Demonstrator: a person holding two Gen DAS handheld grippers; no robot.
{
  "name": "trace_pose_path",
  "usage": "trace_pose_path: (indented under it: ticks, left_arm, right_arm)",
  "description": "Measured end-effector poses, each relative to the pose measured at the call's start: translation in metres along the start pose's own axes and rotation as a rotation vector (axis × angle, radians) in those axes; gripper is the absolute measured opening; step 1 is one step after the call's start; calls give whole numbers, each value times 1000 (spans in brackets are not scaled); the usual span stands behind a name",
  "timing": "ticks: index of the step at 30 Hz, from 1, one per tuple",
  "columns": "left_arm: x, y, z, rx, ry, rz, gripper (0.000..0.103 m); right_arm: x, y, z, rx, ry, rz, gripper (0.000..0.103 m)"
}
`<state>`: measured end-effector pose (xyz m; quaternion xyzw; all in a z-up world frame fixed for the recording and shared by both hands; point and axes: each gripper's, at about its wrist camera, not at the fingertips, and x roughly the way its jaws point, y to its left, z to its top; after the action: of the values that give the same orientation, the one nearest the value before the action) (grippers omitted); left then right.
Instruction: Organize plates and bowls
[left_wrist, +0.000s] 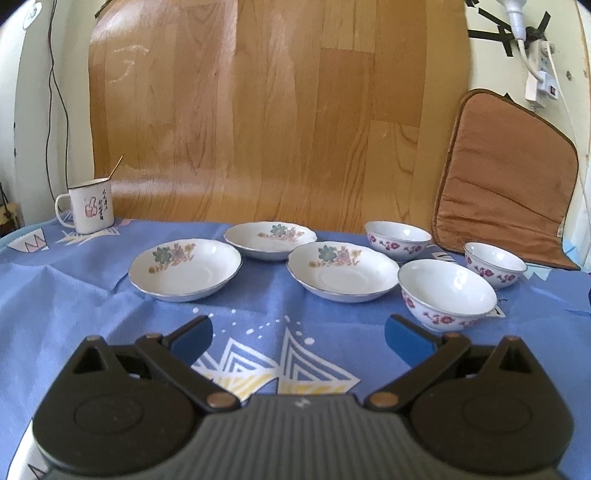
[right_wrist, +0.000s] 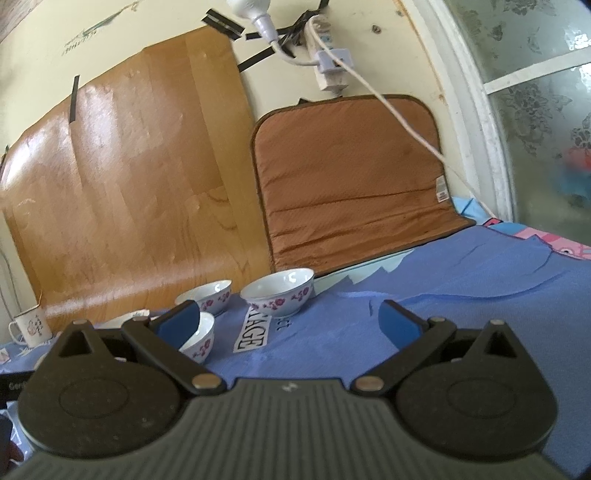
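Left gripper (left_wrist: 298, 332): blue-padded fingers (left_wrist: 195, 332) spread wide, empty, low over the blue cloth (left_wrist: 74, 314). Right gripper (right_wrist: 290, 323): likewise wide and empty, tilted. Nothing is stacked yet; the opening step appears pending, and the next move likely calls for a rim pinch. Three shallow, scallop-edged plates (left_wrist: 343, 271) lie ahead on the bench; three glossy, deep floral bowls (left_wrist: 447, 291) stand just right of them. An enamel mug (left_wrist: 90, 208) stands far left.
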<state>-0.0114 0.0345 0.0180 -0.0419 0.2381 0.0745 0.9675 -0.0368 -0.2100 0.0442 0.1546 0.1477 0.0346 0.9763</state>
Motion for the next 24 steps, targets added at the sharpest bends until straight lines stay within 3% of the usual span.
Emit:
trace_pose_path:
  ticks: [9, 16, 19, 24]
  left_arm:
    - [0, 0, 1, 2, 8, 6, 103]
    - [5, 5, 1, -14, 49, -6, 103]
    - [10, 14, 1, -45, 87, -17, 103]
    - [17, 31, 2, -74, 143, -8, 103]
  right_arm:
    - [5, 7, -2, -30, 61, 35, 70]
    - [12, 17, -4, -68, 140, 35, 59]
    - [11, 28, -4, -73, 183, 85, 56]
    - [6, 68, 4, -168, 175, 183, 56]
